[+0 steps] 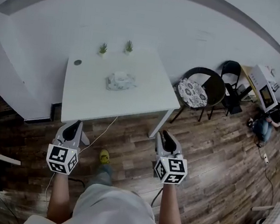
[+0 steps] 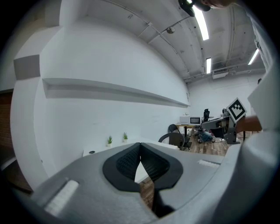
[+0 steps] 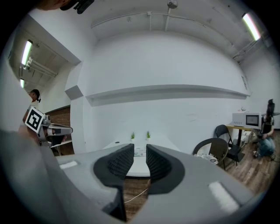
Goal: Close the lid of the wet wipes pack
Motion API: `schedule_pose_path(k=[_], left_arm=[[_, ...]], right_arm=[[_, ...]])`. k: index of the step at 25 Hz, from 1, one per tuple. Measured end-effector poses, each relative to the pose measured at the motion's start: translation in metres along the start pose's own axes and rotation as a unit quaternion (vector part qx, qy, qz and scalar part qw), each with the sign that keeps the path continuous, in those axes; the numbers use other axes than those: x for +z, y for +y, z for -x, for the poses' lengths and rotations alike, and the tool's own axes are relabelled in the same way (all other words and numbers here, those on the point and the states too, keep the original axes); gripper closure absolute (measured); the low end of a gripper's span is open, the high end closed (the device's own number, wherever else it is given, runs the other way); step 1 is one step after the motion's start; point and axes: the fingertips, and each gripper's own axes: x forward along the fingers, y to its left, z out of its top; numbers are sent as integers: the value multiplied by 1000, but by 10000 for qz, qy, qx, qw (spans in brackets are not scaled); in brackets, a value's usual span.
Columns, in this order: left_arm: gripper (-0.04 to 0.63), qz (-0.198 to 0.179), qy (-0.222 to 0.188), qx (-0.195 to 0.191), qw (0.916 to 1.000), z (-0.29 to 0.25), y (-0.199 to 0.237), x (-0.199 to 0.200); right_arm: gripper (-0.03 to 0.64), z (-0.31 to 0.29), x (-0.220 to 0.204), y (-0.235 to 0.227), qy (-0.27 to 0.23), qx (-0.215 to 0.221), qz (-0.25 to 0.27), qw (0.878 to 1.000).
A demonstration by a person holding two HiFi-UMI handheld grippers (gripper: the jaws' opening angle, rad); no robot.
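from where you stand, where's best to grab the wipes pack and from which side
Probably across its short width, from above, reaching over the near edge of the table. The pack lies flat mid-table with its long side running left to right, so the short way should fit a tool best. It looks soft, so pinch lightly.

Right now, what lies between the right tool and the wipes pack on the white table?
In the head view, a strip of wooden floor, then bare white tabletop, separates the right tool from the pale soft wet wipes pack.
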Motion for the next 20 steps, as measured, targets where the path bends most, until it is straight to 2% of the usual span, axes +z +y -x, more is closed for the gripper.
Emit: schedule_pose_path(k=[8, 20], left_arm=[[586, -26, 75, -356, 9993, -105, 40, 12], [586, 212, 422, -552, 9974, -273, 154, 7]], right_arm=[[525, -92, 22, -27, 80, -214, 11, 9997], [525, -288, 48, -39, 402, -368, 29, 9985]])
